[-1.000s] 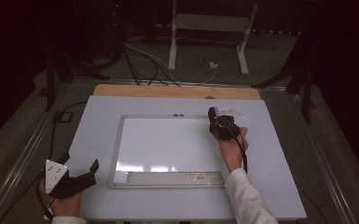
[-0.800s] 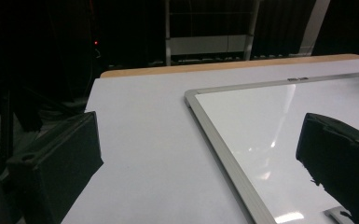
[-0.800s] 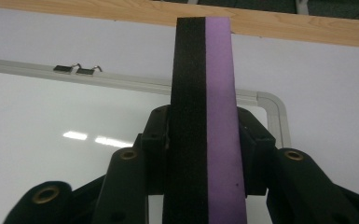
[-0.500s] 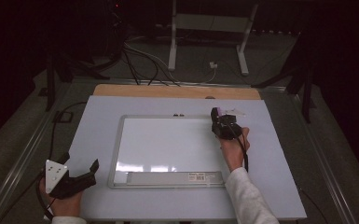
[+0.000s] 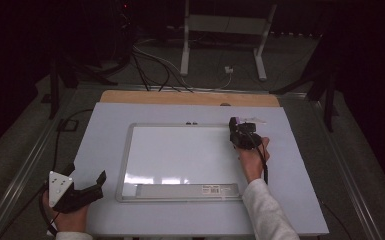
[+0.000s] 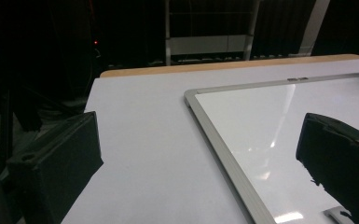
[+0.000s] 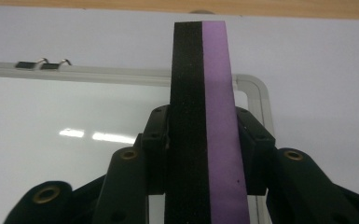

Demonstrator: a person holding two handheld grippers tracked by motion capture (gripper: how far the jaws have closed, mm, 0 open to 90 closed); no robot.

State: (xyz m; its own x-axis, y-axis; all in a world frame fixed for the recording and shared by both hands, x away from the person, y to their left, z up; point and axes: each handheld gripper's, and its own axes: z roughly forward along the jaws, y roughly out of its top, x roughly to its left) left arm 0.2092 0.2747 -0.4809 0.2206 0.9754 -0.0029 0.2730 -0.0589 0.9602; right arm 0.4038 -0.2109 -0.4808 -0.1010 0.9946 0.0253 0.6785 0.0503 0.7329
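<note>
Since 1 second ago, the right hand-held gripper (image 5: 236, 125) has edged slightly right along the whiteboard's (image 5: 180, 155) top right corner, clenched on an eraser (image 7: 207, 116) whose long axis points away from the person. Left hand-held gripper (image 5: 92, 182) rests released, well apart on the tabletop (image 5: 105, 125).
</note>
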